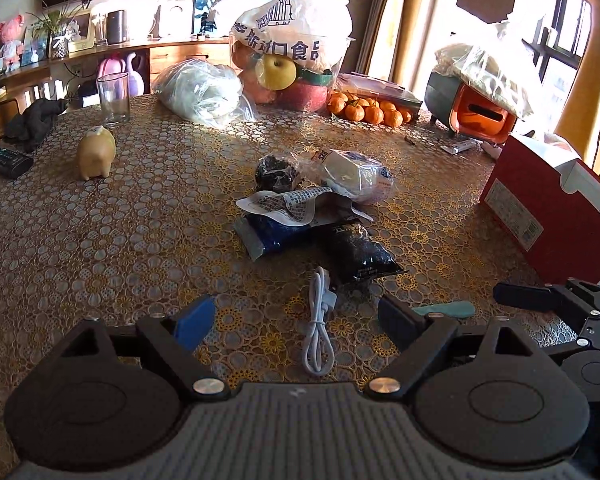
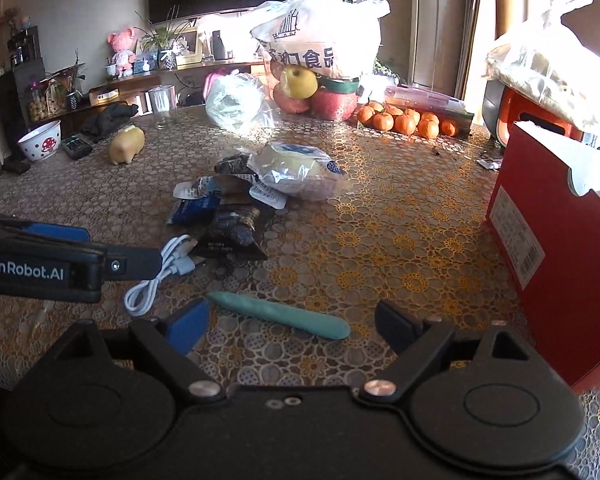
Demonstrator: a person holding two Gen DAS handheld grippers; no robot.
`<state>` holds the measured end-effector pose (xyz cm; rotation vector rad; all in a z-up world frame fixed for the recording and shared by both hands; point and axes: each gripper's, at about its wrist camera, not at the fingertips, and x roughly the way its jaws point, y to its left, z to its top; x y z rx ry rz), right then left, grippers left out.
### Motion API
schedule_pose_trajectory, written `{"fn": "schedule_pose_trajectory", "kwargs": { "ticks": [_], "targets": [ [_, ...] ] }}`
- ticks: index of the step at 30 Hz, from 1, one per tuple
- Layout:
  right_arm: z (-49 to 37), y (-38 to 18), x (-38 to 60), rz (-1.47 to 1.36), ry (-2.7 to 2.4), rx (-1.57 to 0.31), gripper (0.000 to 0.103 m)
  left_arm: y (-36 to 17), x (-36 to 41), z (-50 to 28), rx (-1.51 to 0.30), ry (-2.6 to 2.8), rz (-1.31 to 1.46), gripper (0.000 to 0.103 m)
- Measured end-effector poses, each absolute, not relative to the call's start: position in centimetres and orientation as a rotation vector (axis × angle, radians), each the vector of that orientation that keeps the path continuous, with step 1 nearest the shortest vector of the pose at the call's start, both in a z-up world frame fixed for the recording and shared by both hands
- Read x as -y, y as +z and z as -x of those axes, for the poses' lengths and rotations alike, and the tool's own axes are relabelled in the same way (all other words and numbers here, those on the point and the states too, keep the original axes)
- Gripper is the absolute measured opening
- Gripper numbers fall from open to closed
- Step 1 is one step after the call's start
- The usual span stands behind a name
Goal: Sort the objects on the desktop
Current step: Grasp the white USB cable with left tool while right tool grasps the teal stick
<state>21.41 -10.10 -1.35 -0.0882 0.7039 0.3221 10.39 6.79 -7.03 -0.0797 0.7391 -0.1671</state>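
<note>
While both tools stand wide and hold nothing, the sorting shows no completed step. Left tool (image 1: 296, 320) hangs low over the surface (image 1: 100, 248), its blue pads flanking a coiled white cable (image 1: 319, 320) that lies flat between them without contact. Right tool (image 2: 290, 326) is likewise spread, with a teal pen-like stick (image 2: 284, 314) lying on the surface just ahead of its pads, also untouched. Beyond the cable sits a loose heap of snack packets (image 1: 300, 220): dark foil sachets, a printed white wrapper, and a clear-wrapped pale bun (image 1: 356, 176) leaning against them. A red box (image 2: 556, 248) stands at the right edge of the surface, its white inner flap raised; whether it is the intended receptacle cannot be told, and its contents are hidden. By judgement, the work is at its beginning: cable, stick and every packet remain scattered, and a first grasp is only being lined up on each side.
</note>
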Motion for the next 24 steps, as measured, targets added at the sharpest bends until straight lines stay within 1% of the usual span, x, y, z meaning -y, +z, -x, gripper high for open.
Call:
{"fn": "schedule_pose_trajectory", "kwargs": {
  "ticks": [8, 16, 19, 21, 24],
  "targets": [
    [-22.5, -2.4, 10.4, 0.087, 0.306, -0.738, 0.090, -7.6, -6.3, -11.1, -0.747, -0.192, 0.067, 0.089],
    [-23.0, -2.6, 10.4, 0.128, 0.340, -0.723, 0.088, -8.4, -5.6, -11.5, -0.758, -0.206, 0.057, 0.088],
    [-23.1, -2.7, 10.5, 0.131, 0.348, -0.725, 0.088, -8.7, -5.3, -11.7, -0.761, -0.198, 0.036, 0.079],
    [-23.0, -2.8, 10.5, 0.133, 0.352, -0.724, 0.087, -9.0, -5.2, -11.9, -0.767, -0.190, 0.022, 0.068],
    [-22.8, -2.9, 10.6, 0.139, 0.369, -0.716, 0.085, -9.4, -5.1, -12.1, -0.772, -0.184, 0.007, 0.060]
  ]
}}
